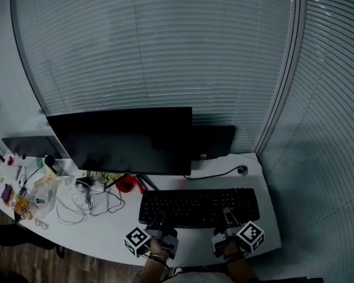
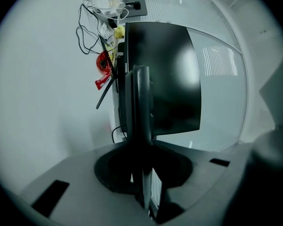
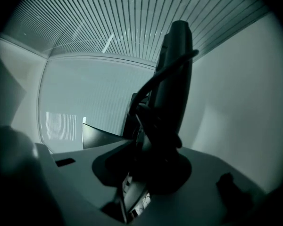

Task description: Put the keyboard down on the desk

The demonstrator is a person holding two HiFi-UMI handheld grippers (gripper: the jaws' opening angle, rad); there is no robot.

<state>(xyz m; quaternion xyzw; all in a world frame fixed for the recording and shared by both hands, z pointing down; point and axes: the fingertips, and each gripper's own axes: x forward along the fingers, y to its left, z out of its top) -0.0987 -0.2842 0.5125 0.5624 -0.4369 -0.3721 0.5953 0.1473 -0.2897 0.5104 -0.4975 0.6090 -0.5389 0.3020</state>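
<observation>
You hold the keyboard [image 1: 199, 207] by its near edge. Your left gripper [image 1: 160, 221] and right gripper [image 1: 228, 217] both pinch it. Its long side runs left to right, low over the desk [image 1: 192, 240], just ahead of both hands.

No legible txt or nos.

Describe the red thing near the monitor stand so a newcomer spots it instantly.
Start at the wide black monitor on the white desk. Just under its lower edge, left of the black keyboard, sits a small rounded red object. It is the one bright red item there, beside a tangle of thin white and black cables.
</observation>
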